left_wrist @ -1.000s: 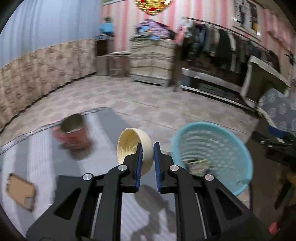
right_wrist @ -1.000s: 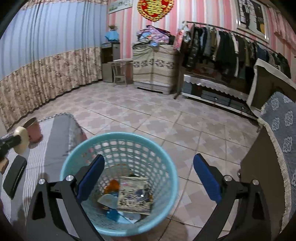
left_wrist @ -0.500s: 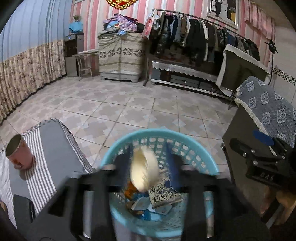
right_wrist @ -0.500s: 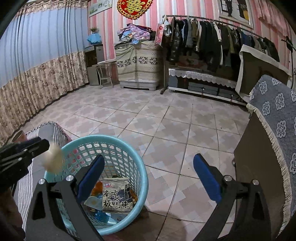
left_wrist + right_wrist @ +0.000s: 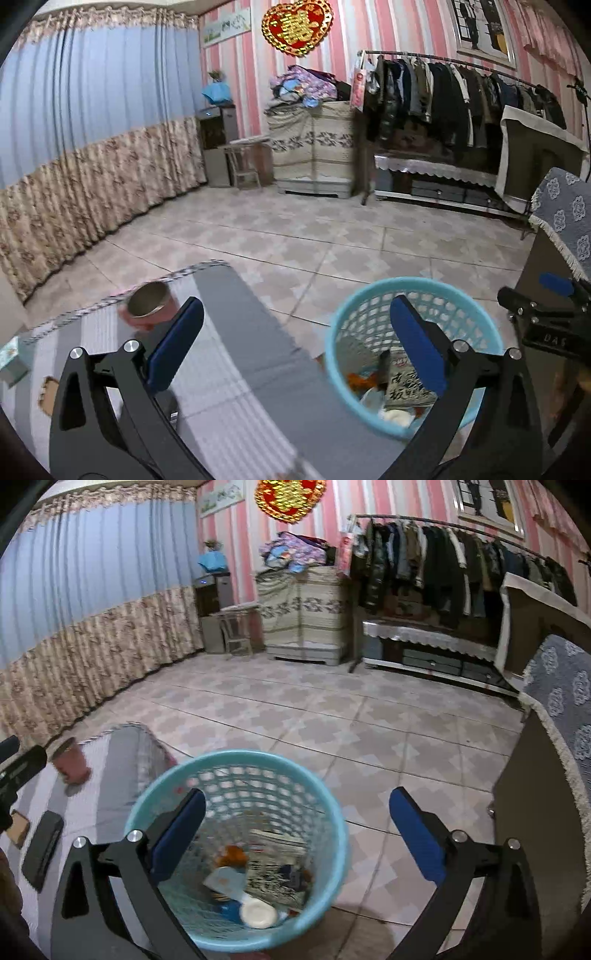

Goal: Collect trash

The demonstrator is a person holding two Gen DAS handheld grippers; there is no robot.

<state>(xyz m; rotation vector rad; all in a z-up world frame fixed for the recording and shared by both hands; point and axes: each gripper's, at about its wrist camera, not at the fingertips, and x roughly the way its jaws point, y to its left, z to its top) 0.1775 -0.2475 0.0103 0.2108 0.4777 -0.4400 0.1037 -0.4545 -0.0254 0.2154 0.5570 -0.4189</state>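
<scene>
A light blue mesh basket stands on the tiled floor beside a striped table. Inside lie printed paper packets, an orange scrap and a cream round cup at the bottom. My left gripper is open and empty, above the table edge and the basket's left side. My right gripper is open and empty, above the basket. A red metal can stands on the table.
On the striped table lie a black phone-like slab, a brown card and a pale box. A dark cabinet with a grey fringed cloth stands right of the basket. Tiled floor stretches beyond.
My left gripper carried the cream cup from above the table to over the basket, opened, and swung back left. The cup now lies in the basket. The right gripper stayed open.
</scene>
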